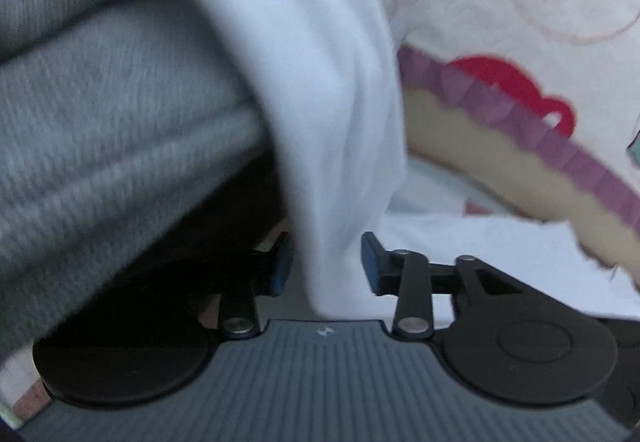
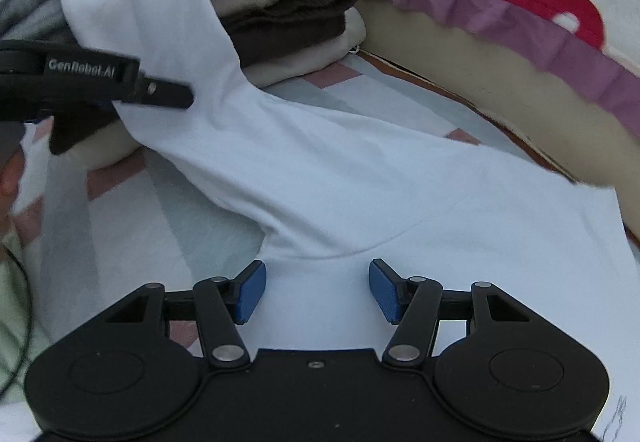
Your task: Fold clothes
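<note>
A white long-sleeved top (image 2: 380, 194) lies flat on a striped sheet (image 2: 132, 214). Its sleeve (image 2: 160, 22) rises to the upper left, over a grey garment. In the left wrist view this sleeve (image 1: 320, 90) runs between the blue pads of my left gripper (image 1: 326, 262), which is shut on a thick fold of it. One of its fingers (image 2: 168, 92) shows in the right wrist view against the sleeve. My right gripper (image 2: 317, 288) hovers open over the top's body, near the curved shoulder seam, holding nothing.
A stack of folded clothes (image 2: 288, 22), grey, beige and dark brown, sits behind the sleeve. Grey knit fabric (image 1: 100, 102) fills the left of the left wrist view. A quilt with red shapes and a purple frill (image 2: 520, 22) borders the right. A hand (image 2: 8, 178) shows at the left edge.
</note>
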`<state>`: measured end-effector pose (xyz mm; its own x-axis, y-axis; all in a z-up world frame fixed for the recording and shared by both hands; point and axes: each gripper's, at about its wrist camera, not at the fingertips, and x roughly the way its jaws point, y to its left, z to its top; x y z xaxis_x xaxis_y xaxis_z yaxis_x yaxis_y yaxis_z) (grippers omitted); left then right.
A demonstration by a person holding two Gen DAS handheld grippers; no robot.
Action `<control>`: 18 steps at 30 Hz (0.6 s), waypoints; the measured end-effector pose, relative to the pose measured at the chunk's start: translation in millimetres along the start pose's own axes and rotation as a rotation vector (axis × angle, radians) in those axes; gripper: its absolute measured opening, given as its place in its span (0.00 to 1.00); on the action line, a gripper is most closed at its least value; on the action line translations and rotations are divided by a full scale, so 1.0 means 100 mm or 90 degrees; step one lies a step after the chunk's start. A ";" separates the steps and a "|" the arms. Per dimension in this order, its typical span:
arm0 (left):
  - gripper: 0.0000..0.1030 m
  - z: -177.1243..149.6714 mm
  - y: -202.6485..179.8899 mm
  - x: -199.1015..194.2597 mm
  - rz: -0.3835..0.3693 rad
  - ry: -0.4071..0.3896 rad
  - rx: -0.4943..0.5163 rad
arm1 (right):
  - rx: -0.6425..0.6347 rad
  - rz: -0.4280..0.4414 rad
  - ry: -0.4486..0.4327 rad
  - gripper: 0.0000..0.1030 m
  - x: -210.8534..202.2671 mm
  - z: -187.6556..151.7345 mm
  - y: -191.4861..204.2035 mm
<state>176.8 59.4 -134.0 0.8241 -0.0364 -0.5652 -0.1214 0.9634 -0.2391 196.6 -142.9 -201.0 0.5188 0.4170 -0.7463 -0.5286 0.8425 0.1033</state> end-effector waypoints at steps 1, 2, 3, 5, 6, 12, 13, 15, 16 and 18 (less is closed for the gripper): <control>0.39 0.01 -0.01 -0.03 -0.005 -0.019 0.008 | 0.020 0.005 -0.008 0.61 -0.06 -0.02 -0.04; 0.32 0.02 -0.04 -0.06 -0.006 -0.044 0.026 | 0.043 0.005 -0.018 0.61 -0.14 -0.05 -0.10; 0.19 0.03 -0.08 -0.10 -0.006 -0.072 0.048 | 0.065 -0.006 -0.026 0.61 -0.22 -0.08 -0.19; 0.04 0.07 -0.15 -0.22 -0.014 -0.121 0.089 | 0.108 -0.035 -0.039 0.61 -0.36 -0.11 -0.38; 0.04 0.11 -0.20 -0.28 -0.029 -0.139 0.093 | 0.132 -0.056 -0.045 0.61 -0.44 -0.13 -0.49; 0.06 -0.06 -0.64 -0.24 -0.129 -0.044 0.179 | 0.276 -0.178 -0.037 0.61 -0.88 -0.24 -1.05; 0.06 -0.10 -0.72 -0.22 -0.145 -0.019 0.197 | 0.298 -0.205 -0.023 0.61 -0.94 -0.27 -1.09; 0.06 -0.20 -0.88 -0.16 -0.178 0.031 0.233 | 0.289 -0.230 -0.001 0.61 -1.06 -0.34 -1.01; 0.06 -0.25 -0.96 -0.14 -0.195 0.056 0.251 | 0.263 -0.234 0.004 0.61 -1.11 -0.37 -0.93; 0.07 -0.38 -1.09 -0.04 -0.212 0.129 0.273 | 0.185 -0.249 0.016 0.61 -1.15 -0.41 -0.77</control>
<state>165.5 -55.2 -135.7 0.6521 -0.3659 -0.6640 0.3963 0.9111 -0.1128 150.5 -269.6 -150.0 0.6223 0.0449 -0.7815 -0.0859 0.9962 -0.0111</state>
